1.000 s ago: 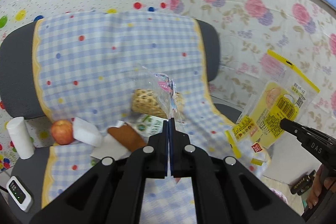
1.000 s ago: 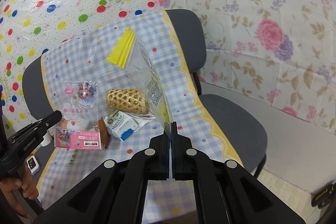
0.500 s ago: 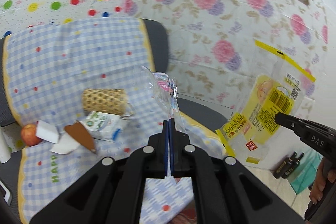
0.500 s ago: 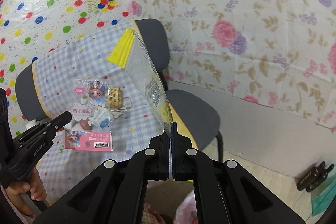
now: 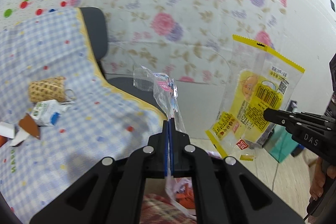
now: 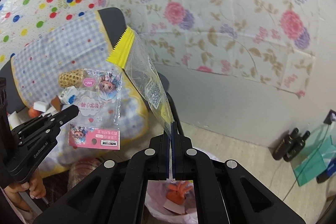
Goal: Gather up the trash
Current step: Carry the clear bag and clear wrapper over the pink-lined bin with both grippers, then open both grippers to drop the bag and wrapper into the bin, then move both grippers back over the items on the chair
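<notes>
My left gripper (image 5: pixel 169 119) is shut on a clear pink cartoon wrapper (image 5: pixel 163 89), held in the air off the chair's right edge; the wrapper also shows in the right wrist view (image 6: pixel 98 102), with the left gripper (image 6: pixel 72 111) on it. My right gripper (image 6: pixel 171 125) is shut on a clear yellow snack wrapper (image 6: pixel 145 77), also seen in the left wrist view (image 5: pixel 256 98) with the right gripper (image 5: pixel 267 113) at its edge. A trash bag (image 6: pixel 174 198) with orange scraps lies below both grippers.
A chair with a blue checked cloth (image 5: pixel 52 68) holds a woven basket (image 5: pixel 47 88), a small carton (image 5: pixel 45 111), a brown piece (image 5: pixel 29 126) and white scraps. Floral wall behind. Two black bottles (image 6: pixel 292 146) and a teal sheet (image 6: pixel 315 161) lie on the floor at right.
Both grippers have swung right, away from the chair seat, carrying their wrappers out over the floor and the trash bag.
</notes>
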A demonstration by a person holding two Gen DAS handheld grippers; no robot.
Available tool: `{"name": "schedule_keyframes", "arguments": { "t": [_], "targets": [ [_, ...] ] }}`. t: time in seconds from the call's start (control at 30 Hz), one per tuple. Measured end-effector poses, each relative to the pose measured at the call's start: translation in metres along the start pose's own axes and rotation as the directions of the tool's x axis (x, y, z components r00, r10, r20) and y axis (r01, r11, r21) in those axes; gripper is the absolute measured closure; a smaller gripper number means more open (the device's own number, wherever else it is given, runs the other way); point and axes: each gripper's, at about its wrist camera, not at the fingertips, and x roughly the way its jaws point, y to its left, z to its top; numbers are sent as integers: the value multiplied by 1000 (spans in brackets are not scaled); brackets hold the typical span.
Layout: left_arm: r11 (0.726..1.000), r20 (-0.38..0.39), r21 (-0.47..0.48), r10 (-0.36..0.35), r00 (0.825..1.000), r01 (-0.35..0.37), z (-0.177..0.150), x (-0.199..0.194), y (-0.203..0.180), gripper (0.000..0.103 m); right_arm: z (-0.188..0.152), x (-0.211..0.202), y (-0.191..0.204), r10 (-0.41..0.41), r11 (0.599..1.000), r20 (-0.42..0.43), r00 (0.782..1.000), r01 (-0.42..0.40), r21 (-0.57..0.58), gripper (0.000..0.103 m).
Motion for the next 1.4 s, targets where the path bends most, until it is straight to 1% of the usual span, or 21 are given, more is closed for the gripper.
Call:
{"name": "schedule_keyframes", "arguments": {
  "t": [0.17, 0.33, 0.53, 0.63, 0.7, 0.73, 0.77, 0.8, 0.83, 0.87, 1.07, 1.4],
  "targets": [
    [998, -48, 33, -52, 997, 54, -12, 15, -26, 103, -18, -2, -20, -28, 999, -32, 999, 29, 38, 101],
    [995, -115, 48, -85, 990, 91, -23, 34, -45, 103, -29, 11, -31, -31, 997, -72, 997, 36, 62, 101],
    [994, -179, 40, -89, 980, 97, -29, 56, -47, 103, -39, 38, -43, -22, 995, -127, 992, 34, 92, 101],
    [995, -204, 32, -88, 975, 96, -29, 66, -46, 103, -42, 50, -46, -10, 995, -148, 989, 25, 99, 96],
    [995, -223, 27, -87, 971, 96, -30, 71, -45, 103, -44, 57, -46, -10, 995, -161, 987, 26, 99, 96],
    [995, -233, 21, -91, 968, 99, -31, 74, -44, 98, -45, 59, -46, -7, 994, -164, 986, 24, 103, 96],
    [995, -238, 17, -92, 967, 98, -31, 76, -42, 89, -46, 62, -47, -1, 994, -169, 986, 20, 110, 91],
    [995, -241, 10, -90, 966, 95, -31, 77, -41, 83, -47, 64, -48, 0, 993, -174, 985, 20, 112, 80],
    [996, -238, 2, -88, 967, 91, -31, 77, -38, 72, -47, 65, -48, -1, 993, -174, 985, 21, 113, 75],
    [996, -236, -4, -89, 968, 91, -31, 78, -37, 65, -47, 65, -48, -4, 994, -172, 985, 23, 110, 69],
    [996, -223, -39, -93, 970, 86, -28, 76, -25, 65, -43, 63, -46, -8, 994, -159, 987, 25, 104, 69],
    [996, -187, -83, -31, 982, 16, -22, 59, 6, 65, -29, 55, -29, 11, 997, -128, 992, -1, 72, 69]
  ]
}}
